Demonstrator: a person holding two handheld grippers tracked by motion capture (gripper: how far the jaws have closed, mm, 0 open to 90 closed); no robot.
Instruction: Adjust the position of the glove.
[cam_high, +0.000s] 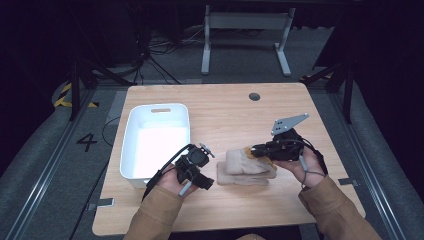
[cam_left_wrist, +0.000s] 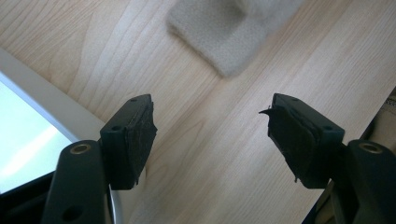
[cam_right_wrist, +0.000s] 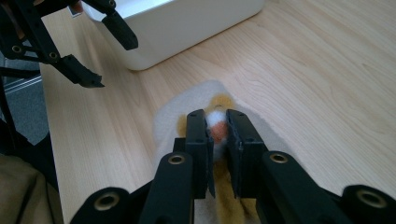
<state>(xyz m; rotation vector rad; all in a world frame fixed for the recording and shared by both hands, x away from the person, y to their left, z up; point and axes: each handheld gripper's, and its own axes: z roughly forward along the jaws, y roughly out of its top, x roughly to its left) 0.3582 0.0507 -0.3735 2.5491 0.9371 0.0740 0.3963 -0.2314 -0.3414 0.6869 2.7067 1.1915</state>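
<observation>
A cream fleece cloth piece (cam_high: 245, 169) with yellow and orange parts lies folded on the wooden table near the front. My right gripper (cam_high: 251, 150) comes in from the right and is shut on a white-and-orange tuft on top of the cloth (cam_right_wrist: 187, 109), with the jaws (cam_right_wrist: 218, 126) pinching it between them. My left gripper (cam_high: 207, 166) hovers just left of the cloth, open and holding nothing. In the left gripper view its jaws (cam_left_wrist: 212, 122) stand wide apart over bare wood, and the cloth's corner (cam_left_wrist: 229, 39) lies beyond them.
A white plastic bin (cam_high: 131, 150) stands at the left of the table, close behind my left hand; its rim (cam_left_wrist: 46, 105) and wall (cam_right_wrist: 187, 23) are near both grippers. The left gripper (cam_right_wrist: 100, 51) hangs at the upper left of the right gripper view. A dark round hole (cam_high: 254, 96) sits near the far edge.
</observation>
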